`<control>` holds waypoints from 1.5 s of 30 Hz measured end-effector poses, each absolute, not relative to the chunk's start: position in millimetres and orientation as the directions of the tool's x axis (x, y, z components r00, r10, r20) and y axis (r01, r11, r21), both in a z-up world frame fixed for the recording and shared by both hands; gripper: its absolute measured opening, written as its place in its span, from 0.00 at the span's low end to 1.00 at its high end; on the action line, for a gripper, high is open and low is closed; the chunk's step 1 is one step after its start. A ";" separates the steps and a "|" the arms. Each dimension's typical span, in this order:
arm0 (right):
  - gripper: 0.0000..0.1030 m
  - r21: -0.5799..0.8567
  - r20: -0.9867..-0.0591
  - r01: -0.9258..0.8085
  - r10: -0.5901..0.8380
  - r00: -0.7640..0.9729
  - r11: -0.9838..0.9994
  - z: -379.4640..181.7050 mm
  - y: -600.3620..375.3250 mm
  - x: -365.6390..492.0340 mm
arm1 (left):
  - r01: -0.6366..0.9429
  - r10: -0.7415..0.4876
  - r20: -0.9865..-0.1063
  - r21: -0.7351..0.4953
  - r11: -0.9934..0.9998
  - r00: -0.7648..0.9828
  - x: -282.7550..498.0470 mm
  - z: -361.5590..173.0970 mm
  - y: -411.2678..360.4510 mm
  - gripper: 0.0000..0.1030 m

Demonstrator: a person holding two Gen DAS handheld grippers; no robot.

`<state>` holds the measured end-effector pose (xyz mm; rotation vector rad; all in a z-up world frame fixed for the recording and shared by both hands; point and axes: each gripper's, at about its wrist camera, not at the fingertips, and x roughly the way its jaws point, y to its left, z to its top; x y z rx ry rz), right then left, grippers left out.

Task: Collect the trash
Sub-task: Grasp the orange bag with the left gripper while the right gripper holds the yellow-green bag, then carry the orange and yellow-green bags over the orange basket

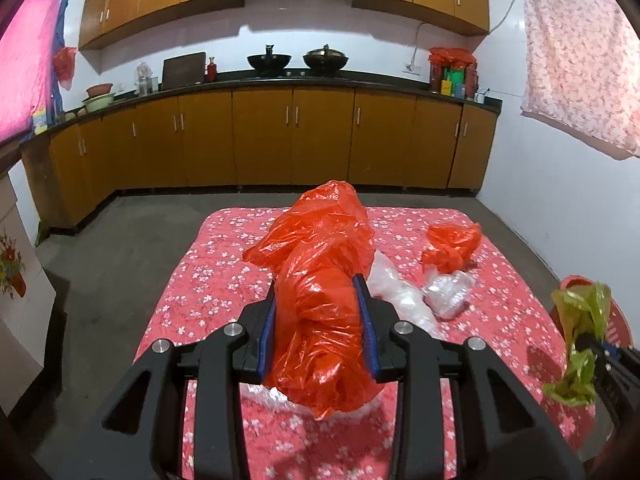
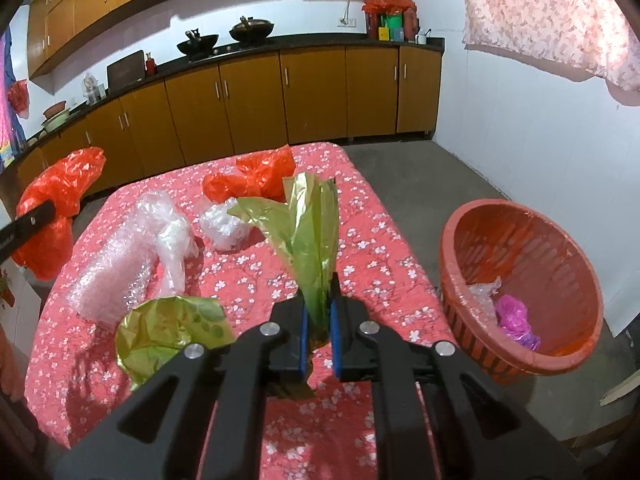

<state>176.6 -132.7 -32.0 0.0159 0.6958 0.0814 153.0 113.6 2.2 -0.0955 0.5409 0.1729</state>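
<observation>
While fingers [image 1: 362, 312] pinch, red bag [image 1: 320, 280] between

Both views are bright and evenly lit, with a faint pink cast on the white walls. Daylight glows through the pink floral curtain [image 1: 580, 52] at the right and through another pink cloth [image 1: 28, 64] at the far left, which is nearly washed out. Glare spots sit on the orange plastic bag [image 1: 320, 304] and the bubble wrap [image 2: 108, 280]. Soft shadows fall on the floral tabletop [image 2: 360, 216]. The fisheye bends the cabinets [image 1: 264, 140] and darkens the corners. The yellow-green bag [image 1: 580, 332] at the frame edge looks slightly blurred.
</observation>
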 end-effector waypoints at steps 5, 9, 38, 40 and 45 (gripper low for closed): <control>0.10 0.036 -0.621 -0.058 0.068 0.781 0.998 -20.7 -142.4 169.2 | -0.161 0.117 -0.517 -0.041 0.986 0.848 146.2 3.4 98.4 0.34; 0.10 0.033 -0.608 -0.046 0.057 0.792 0.998 -13.8 -150.6 163.7 | -0.136 0.098 -0.515 -0.038 0.990 0.852 141.6 4.6 87.2 0.34; 0.10 0.028 -0.568 0.066 -0.039 0.822 0.997 5.4 -211.3 141.3 | 0.022 -0.018 -0.506 0.001 1.000 0.862 140.2 9.3 13.6 0.34; 0.10 0.029 -0.567 0.079 -0.049 0.822 0.996 5.4 -218.3 140.4 | 0.041 -0.034 -0.509 0.004 0.999 0.860 140.5 7.8 7.2 0.34; 0.10 0.020 -0.568 0.119 -0.087 0.819 0.993 3.1 -238.3 140.5 | 0.082 -0.068 -0.518 0.006 0.997 0.853 144.3 3.6 -12.5 0.34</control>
